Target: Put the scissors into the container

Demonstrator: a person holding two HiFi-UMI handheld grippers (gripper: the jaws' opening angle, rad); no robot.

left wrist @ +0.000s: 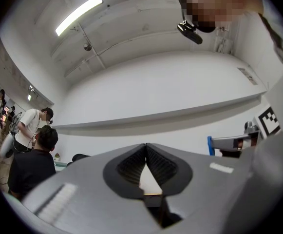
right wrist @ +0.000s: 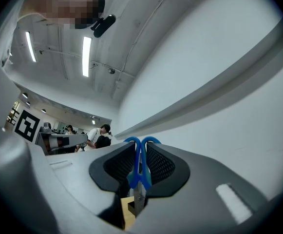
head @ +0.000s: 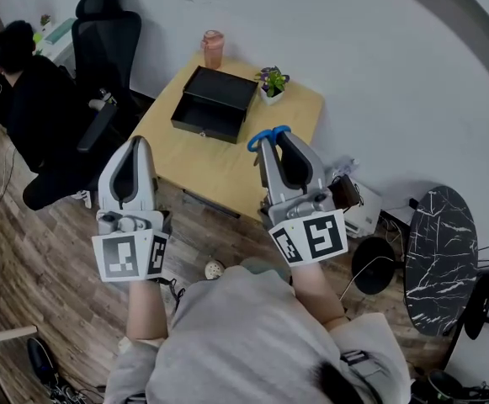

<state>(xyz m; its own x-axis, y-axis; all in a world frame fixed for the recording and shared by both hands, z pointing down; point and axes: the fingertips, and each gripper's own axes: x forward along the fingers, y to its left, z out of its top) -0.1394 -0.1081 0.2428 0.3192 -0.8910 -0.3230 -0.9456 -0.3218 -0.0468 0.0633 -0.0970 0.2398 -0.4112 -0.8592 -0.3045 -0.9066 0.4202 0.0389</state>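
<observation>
My right gripper [head: 271, 140] is shut on blue-handled scissors [head: 268, 135], held above the near part of a wooden table [head: 219, 162]. In the right gripper view the scissors [right wrist: 140, 165] stand clamped between the two dark pads, handles up. A black open container [head: 215, 103] lies on the table, beyond and left of the scissors. My left gripper [head: 135, 146] hangs to the left of the table over the floor, jaws together with nothing in them. In the left gripper view its pads [left wrist: 134, 164] meet at the tips.
A small potted plant [head: 272, 82] and a pink cup [head: 213, 48] stand at the table's far side. A black office chair [head: 105, 32] and a seated person [head: 34, 99] are to the left. A round black marble side table [head: 439, 255] is at the right.
</observation>
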